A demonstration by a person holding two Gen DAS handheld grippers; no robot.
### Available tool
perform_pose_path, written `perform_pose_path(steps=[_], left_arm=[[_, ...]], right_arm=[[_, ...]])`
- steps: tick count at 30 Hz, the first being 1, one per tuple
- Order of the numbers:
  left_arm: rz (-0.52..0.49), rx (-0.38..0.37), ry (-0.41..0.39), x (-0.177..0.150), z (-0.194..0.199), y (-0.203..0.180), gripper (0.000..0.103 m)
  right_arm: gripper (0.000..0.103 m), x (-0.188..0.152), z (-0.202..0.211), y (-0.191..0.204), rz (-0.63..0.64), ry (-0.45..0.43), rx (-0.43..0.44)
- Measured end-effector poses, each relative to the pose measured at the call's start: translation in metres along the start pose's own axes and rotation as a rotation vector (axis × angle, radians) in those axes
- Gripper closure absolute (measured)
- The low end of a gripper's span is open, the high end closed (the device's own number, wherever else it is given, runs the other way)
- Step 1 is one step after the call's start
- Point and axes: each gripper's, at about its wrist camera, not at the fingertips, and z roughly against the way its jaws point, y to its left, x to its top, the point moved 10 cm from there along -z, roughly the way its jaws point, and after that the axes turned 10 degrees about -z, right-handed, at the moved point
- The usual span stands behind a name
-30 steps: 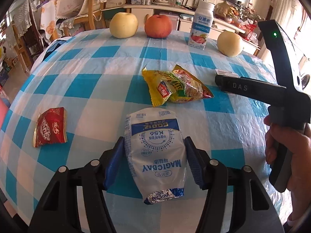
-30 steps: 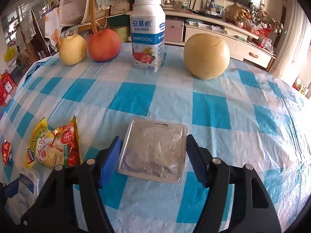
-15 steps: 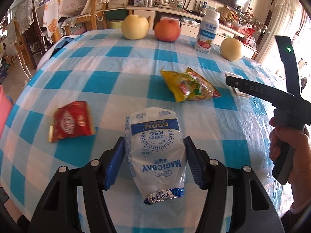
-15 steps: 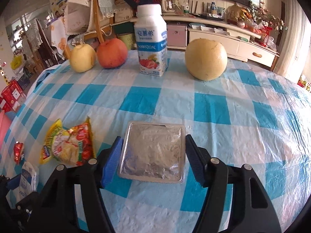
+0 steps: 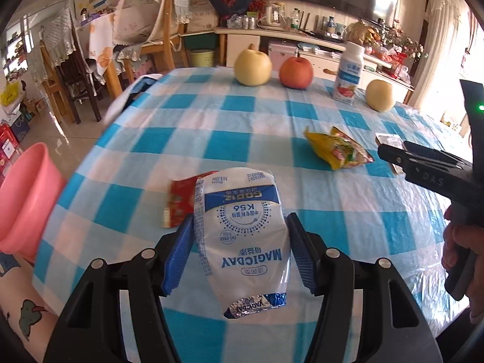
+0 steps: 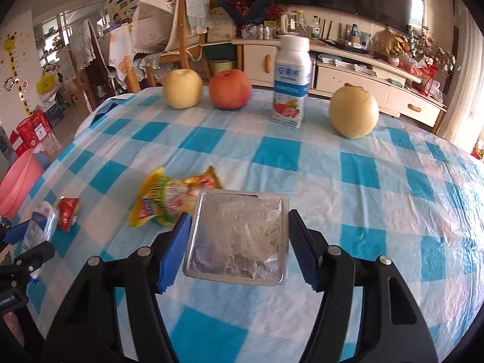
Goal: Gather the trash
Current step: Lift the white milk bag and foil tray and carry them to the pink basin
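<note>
My left gripper (image 5: 240,220) is shut on a white and blue milk pouch (image 5: 242,236), held above the checked table (image 5: 211,127). Partly hidden behind the pouch, a red wrapper (image 5: 180,202) lies on the cloth. Further right rests a yellow snack bag (image 5: 338,151). My right gripper (image 6: 239,216) is shut on a flat silver foil tray (image 6: 239,236), lifted off the cloth. The same snack bag (image 6: 163,199) and red wrapper (image 6: 68,213) lie to its left. A hand holds the right gripper (image 5: 423,166) at the right edge of the left wrist view.
A pink basin (image 5: 24,199) stands off the table's left edge. Along the far side sit a yellow pear (image 5: 252,68), a red apple (image 5: 295,72), a yogurt bottle (image 5: 348,74) and another pear (image 5: 379,95). Wooden chairs stand beyond the far left corner.
Both grippers drew back and rose with their loads. The table looks further away. The pink basin has come into view, and the red wrapper now sits behind the pouch.
</note>
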Motion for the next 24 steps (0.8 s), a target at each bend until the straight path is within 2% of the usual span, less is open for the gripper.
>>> perform_pose_path(steps=[16,24], left_arm=[[0.038,0.166,-0.037,-0.019,0.038,0.102,0.041],[0.084,0.246,-0.063,-0.025,0.058,0.162,0.041]], right_arm=[[0.038,-0.035,0.024,0.099,0.057,0.057,0.115],[0.038,-0.045,0.04,0.163,0.139,0.07,0.175]])
